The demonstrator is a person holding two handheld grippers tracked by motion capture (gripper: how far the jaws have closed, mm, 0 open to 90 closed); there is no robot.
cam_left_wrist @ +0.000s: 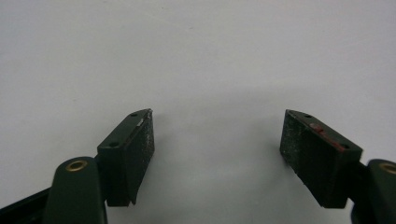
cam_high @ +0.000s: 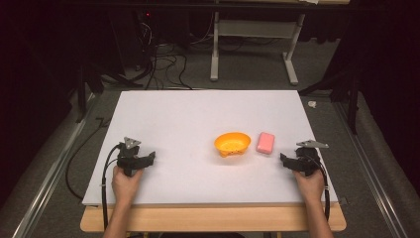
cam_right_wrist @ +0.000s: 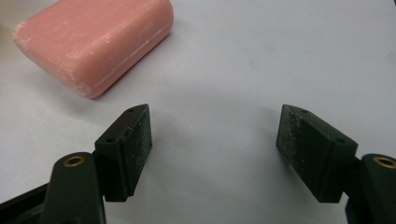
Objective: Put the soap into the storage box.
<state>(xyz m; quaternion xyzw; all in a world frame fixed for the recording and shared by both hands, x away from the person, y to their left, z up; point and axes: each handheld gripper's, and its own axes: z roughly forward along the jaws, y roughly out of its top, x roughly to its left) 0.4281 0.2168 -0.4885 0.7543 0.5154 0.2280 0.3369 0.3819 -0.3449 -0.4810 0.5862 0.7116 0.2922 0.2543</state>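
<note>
1. High view: orange bowl is sitting mid-table; pink soap bar is lying just right of the bowl, apart from it. Left gripper is resting well left of the bowl, right gripper near the soap.
2. Left gripper view: jaws are standing spread wide, gripping nothing, over bare table.
3. Right gripper view: jaws are spread, empty; soap is lying ahead-left of them, not touching.

white table with orange bowl beside pink soap
</note>
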